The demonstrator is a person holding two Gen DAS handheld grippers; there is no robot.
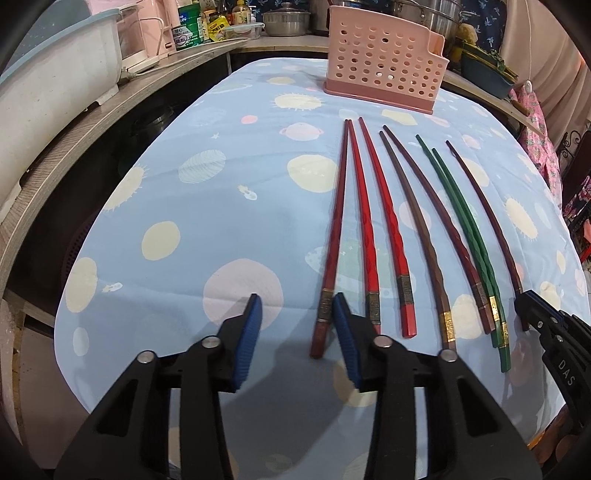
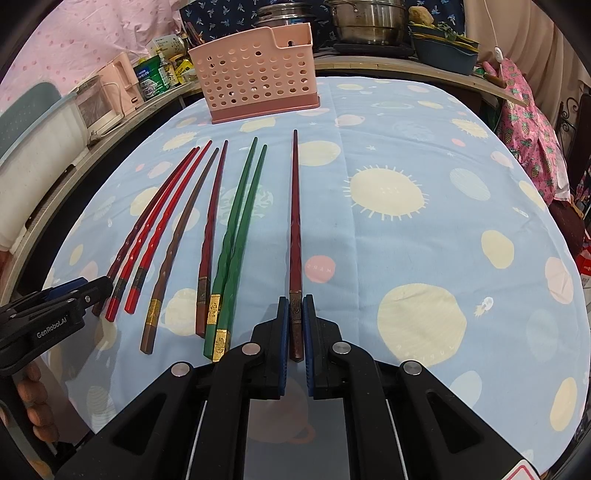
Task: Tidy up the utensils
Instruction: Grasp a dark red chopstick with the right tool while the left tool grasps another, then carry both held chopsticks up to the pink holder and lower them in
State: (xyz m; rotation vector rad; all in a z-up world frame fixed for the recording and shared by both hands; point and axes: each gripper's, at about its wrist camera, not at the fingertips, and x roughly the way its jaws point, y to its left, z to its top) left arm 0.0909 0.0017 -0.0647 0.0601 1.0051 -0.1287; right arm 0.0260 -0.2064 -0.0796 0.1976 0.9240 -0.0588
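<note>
Counting 8 chopsticks [image 2: 236, 221] on the cloth [image 2: 406, 258], 1 basket [image 2: 255, 70]; your R gripper [image 2: 295, 306] pinches 1 dark-red stick [image 2: 295, 221], L gripper [image 1: 297, 310] gapes, holding nothing.

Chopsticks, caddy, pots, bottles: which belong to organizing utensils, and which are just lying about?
Belongs:
- chopsticks on the cloth
- dark red chopstick in the right gripper
- left gripper, open
- pink holder

Lying about:
- steel pots
- bottles and jars
- white bin
</note>
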